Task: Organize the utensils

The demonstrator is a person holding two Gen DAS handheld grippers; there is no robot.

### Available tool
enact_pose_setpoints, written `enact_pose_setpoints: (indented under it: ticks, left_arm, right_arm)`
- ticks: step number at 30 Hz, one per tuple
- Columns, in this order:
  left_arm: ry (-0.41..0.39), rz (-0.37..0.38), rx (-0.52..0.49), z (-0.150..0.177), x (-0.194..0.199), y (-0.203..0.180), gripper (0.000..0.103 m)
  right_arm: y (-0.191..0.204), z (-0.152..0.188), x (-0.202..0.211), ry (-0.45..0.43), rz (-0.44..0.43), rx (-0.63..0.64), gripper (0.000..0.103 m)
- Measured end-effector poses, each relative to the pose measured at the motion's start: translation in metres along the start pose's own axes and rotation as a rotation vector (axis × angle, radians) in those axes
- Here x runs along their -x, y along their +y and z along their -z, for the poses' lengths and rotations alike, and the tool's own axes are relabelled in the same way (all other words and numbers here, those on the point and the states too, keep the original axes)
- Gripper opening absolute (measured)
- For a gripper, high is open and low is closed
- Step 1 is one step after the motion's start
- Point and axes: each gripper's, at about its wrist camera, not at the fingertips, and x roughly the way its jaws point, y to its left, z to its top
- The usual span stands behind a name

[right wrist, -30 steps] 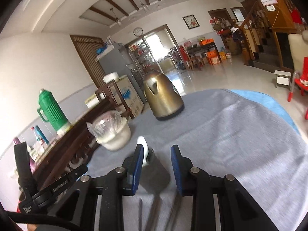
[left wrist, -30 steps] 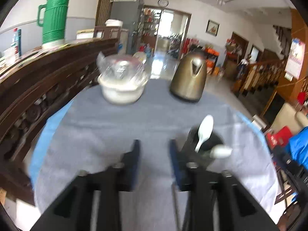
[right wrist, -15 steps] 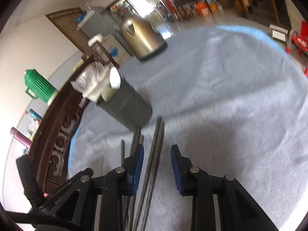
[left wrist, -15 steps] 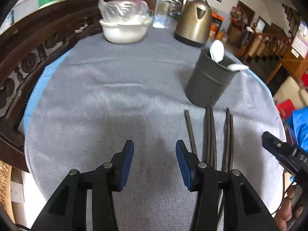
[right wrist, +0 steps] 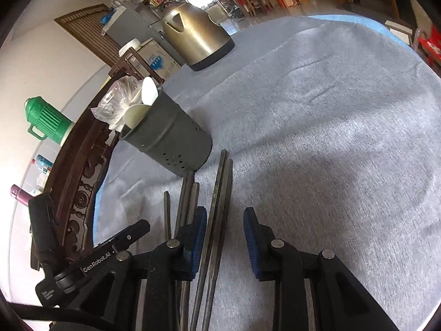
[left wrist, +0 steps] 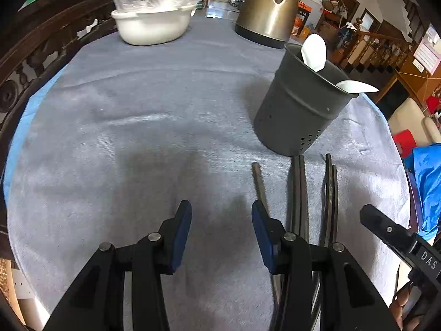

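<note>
Beside one holder [left wrist: 300,110] with two spoons [left wrist: 314,52] lie five chopsticks [left wrist: 299,193] — both grippers [left wrist: 222,234] [right wrist: 224,237] parted, empty.

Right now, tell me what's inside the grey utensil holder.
Two white spoons stick out of the grey utensil holder, bowls up, one leaning over the rim. Their handles and anything lower down are hidden by its wall. The dark chopsticks lie outside on the cloth.

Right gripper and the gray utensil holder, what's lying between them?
Dark chopsticks on the gray cloth, reaching from the right gripper toward the utensil holder, in the right wrist view.
</note>
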Motion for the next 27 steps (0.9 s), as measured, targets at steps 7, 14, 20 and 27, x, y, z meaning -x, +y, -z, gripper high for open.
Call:
enact_pose_setpoints:
  ticks: [7, 14, 20, 27]
  left_arm:
    - [0.015, -0.007, -0.028, -0.006, -0.015, -0.010, 0.046]
    - [0.007, -0.018, -0.065, -0.012, -0.019, -0.018, 0.046]
    - [0.009, 0.016, -0.121, -0.014, -0.021, -0.027, 0.029]
    - [0.049, 0.035, -0.157, -0.021, -0.019, -0.013, 0.013]
  right_arm:
    - [0.011, -0.007, -0.023, 0.033, 0.055, 0.030, 0.026]
    - [0.021, -0.010, -0.042, 0.073, 0.151, 0.072, 0.023]
    - [0.021, -0.016, -0.044, 0.101, 0.235, 0.089, 0.009]
    - [0.009, -0.030, -0.042, 0.130, 0.275, 0.043, 0.010]
